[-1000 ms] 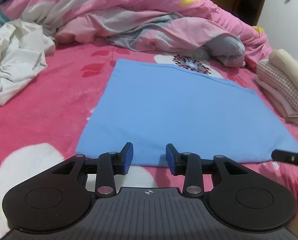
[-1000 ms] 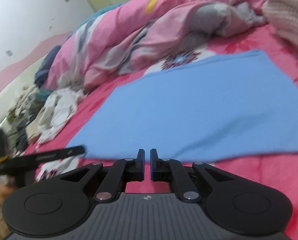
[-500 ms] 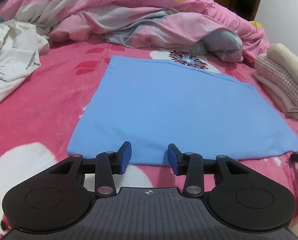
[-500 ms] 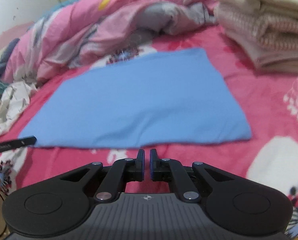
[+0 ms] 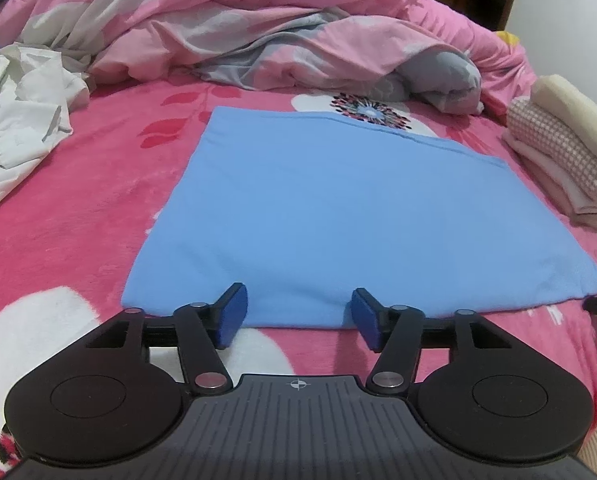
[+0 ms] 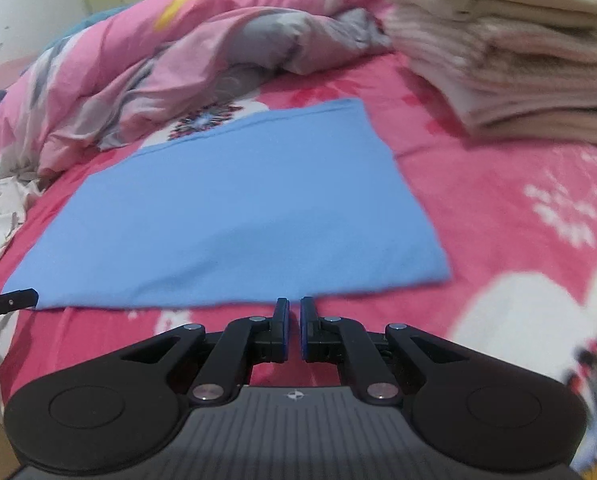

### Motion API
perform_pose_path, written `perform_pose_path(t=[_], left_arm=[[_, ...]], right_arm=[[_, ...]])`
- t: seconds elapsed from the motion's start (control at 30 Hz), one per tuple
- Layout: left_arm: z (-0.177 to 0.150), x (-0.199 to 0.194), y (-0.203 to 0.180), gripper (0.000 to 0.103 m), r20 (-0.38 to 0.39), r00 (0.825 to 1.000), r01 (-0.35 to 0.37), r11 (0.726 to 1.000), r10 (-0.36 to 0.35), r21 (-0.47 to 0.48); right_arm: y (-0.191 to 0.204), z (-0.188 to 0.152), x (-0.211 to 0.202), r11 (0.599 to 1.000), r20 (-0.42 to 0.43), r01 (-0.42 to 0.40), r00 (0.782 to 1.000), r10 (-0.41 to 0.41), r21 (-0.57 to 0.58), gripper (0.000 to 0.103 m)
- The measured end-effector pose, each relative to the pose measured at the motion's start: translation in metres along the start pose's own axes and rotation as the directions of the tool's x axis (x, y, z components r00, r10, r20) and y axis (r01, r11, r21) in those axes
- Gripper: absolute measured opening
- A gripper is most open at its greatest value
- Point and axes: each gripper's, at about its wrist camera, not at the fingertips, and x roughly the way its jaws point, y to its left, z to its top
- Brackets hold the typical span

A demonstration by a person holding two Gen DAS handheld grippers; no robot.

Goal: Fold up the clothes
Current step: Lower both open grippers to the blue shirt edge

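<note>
Pink floral bedding (image 5: 78, 216) covers the bed we work on, with a rumpled pink and grey quilt (image 5: 298, 32) heaped along its far side. Our blue garment (image 5: 338, 216) lies flat in the middle, folded to a rectangle. Our left tool (image 5: 298, 312) hangs over its near edge; its jaws have just been opening and now stand well apart, nothing gripped. Our right tool (image 6: 294, 320) sits just short of the near edge, towards the right corner, jaws all but closed on nothing. A stack of folded clothes (image 6: 510, 60) rests to the right, crumpled white fabric (image 5: 18, 120) to the left.
</note>
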Motion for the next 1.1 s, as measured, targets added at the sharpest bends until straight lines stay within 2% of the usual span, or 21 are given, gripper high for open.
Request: perform_pose_path(t=[0.1, 0.23, 0.3, 0.43, 0.57, 0.67, 0.77, 0.93, 1.1], left_arm=[[0.004, 0.001, -0.008, 0.071, -0.019, 0.999, -0.027, 1.000, 0.027, 0.014], [0.006, 0.004, -0.018, 0.084, -0.043, 0.997, -0.066, 0.997, 0.068, 0.036], [0.005, 0.008, -0.022, 0.099, -0.050, 0.995, -0.084, 0.995, 0.086, 0.049], [0.001, 0.013, -0.034, 0.102, -0.055, 0.990, -0.125, 0.988, 0.130, 0.085], [-0.001, 0.016, -0.041, 0.103, -0.058, 0.985, -0.154, 0.982, 0.161, 0.110], [-0.001, 0.016, -0.042, 0.103, -0.060, 0.984, -0.160, 0.981, 0.167, 0.110], [-0.001, 0.016, -0.042, 0.103, -0.061, 0.984, -0.158, 0.982, 0.165, 0.105], [-0.002, 0.016, -0.043, 0.103, -0.060, 0.984, -0.158, 0.982, 0.165, 0.102], [-0.002, 0.016, -0.043, 0.103, -0.061, 0.985, -0.157, 0.982, 0.164, 0.104]], right_arm=[[0.001, 0.004, -0.016, 1.000, 0.040, -0.016, 0.999, 0.015, 0.018, 0.024], [0.026, 0.015, -0.019, 0.996, 0.094, -0.079, 0.992, 0.084, -0.046, 0.025], [0.042, 0.017, -0.013, 0.992, 0.093, -0.097, 0.990, 0.105, -0.084, 0.026], [0.067, 0.012, 0.005, 0.984, 0.063, -0.102, 0.992, 0.112, -0.147, 0.031], [0.074, 0.000, 0.019, 0.980, 0.022, -0.085, 0.996, 0.091, -0.182, 0.032], [0.069, -0.009, 0.021, 0.982, 0.002, -0.089, 0.996, 0.090, -0.168, 0.032], [0.062, -0.011, 0.018, 0.984, -0.022, -0.135, 0.991, 0.133, -0.118, 0.039], [0.056, -0.010, 0.008, 0.984, -0.044, -0.165, 0.986, 0.162, -0.065, 0.040], [0.061, 0.001, -0.005, 0.981, -0.006, -0.182, 0.983, 0.182, -0.068, 0.045]])
